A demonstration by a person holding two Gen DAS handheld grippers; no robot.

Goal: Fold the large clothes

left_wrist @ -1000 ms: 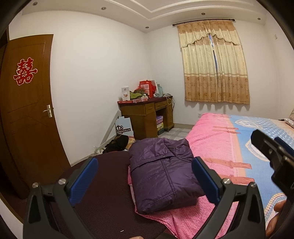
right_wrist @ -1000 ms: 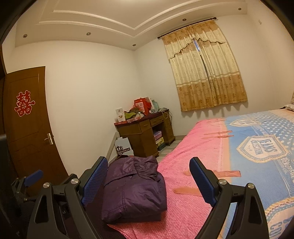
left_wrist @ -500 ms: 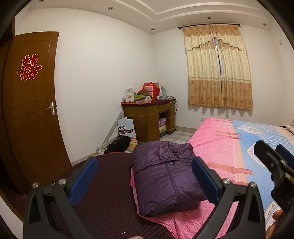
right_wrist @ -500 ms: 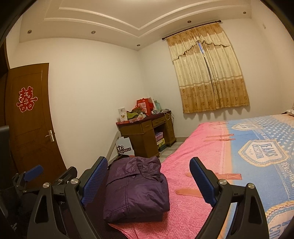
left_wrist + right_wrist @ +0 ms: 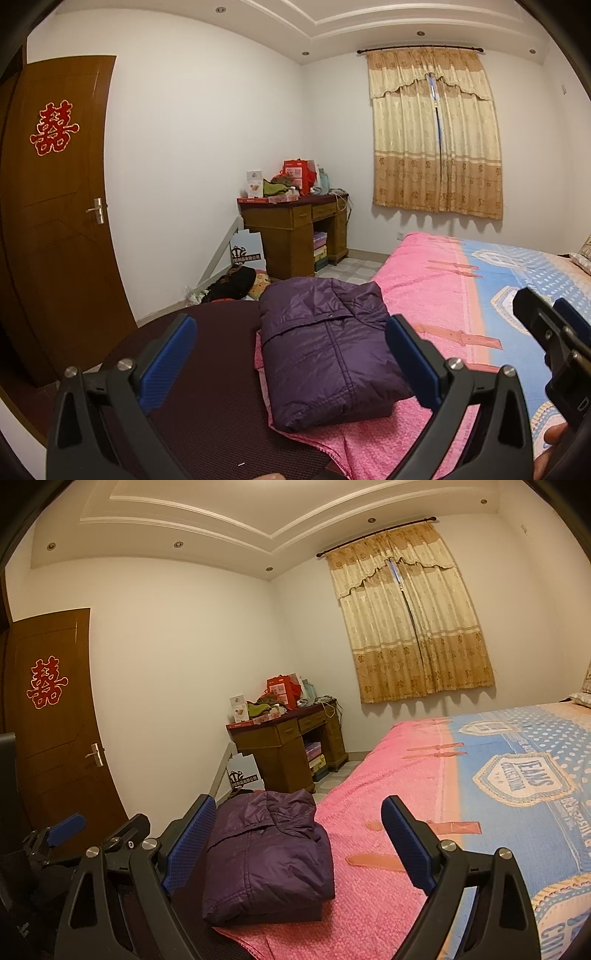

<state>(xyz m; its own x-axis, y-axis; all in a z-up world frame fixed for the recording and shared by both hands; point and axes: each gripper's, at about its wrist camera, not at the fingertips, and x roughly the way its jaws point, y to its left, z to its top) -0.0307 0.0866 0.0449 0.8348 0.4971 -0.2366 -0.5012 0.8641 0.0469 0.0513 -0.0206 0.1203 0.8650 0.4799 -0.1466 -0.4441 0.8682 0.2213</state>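
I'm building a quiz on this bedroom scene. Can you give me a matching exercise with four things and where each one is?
Things:
1. folded purple padded jacket
2. red paper character
3. beige patterned curtain
4. red gift box

Places:
A. on the brown wooden door
B. on the wooden desk
C. on the pink bedspread
D. over the window

Pairs: 1-C, 2-A, 3-D, 4-B

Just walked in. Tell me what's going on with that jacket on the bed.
A person holds a gripper in each hand, and neither touches anything. The purple puffer jacket lies folded into a compact bundle at the edge of the pink bedspread. The left gripper and the right gripper are both open and empty, raised in front of the jacket. The fold looks finished.
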